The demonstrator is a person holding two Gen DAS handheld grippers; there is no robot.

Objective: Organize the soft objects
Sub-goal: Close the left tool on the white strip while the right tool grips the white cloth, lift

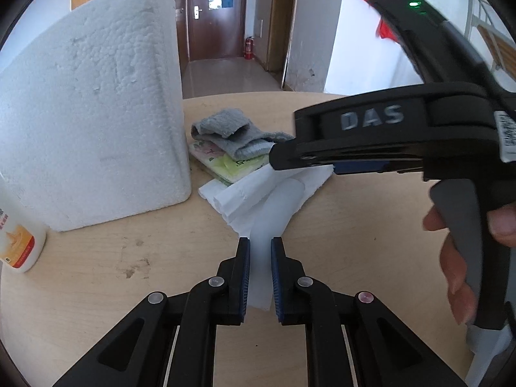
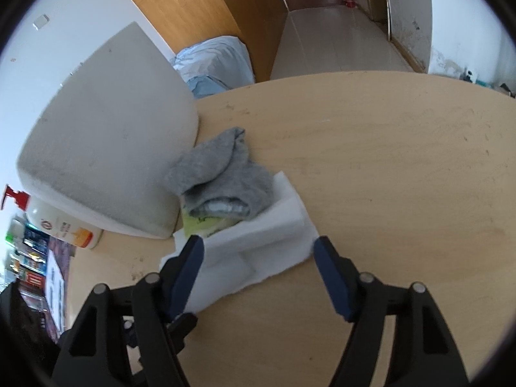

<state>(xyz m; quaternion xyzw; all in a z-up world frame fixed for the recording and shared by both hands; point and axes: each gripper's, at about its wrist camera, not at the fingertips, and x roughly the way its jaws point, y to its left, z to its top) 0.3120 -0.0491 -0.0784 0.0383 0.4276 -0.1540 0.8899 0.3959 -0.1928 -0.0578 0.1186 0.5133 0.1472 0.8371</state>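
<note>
Left wrist view: the left gripper point(image 1: 260, 271) points down at a round wooden table point(image 1: 354, 225), its blue pads point(image 1: 245, 274) pressed together on the near end of a white tissue sheet point(image 1: 258, 213), which runs up from the table between them. The far part of the tissue lies crumpled and partly folded on the tabletop, overlapping the edge of a yellow-green packet point(image 1: 232, 166). A grey sock point(image 1: 232, 135) lies folded on top of that packet, just beside a white foam block point(image 1: 90, 106) that stands upright at the left. A white bottle with an orange label point(image 1: 16, 238) stands at the left edge, near the block's lower corner. The right gripper point(image 1: 290, 161) enters from the right, held by a hand point(image 1: 458, 258), with its tip over the far side of the tissue. Right wrist view: the right gripper point(image 2: 259, 261) has its jaws spread wide, one finger on each side of the tissue sheet point(image 2: 258, 235); the pads point(image 2: 329, 277) do not press on it. The sock point(image 2: 222, 177) lies just beyond the tissue, against the foam block point(image 2: 106, 148). The bottle point(image 2: 61, 222), with a red pump head, shows at the left beside the block.
</note>
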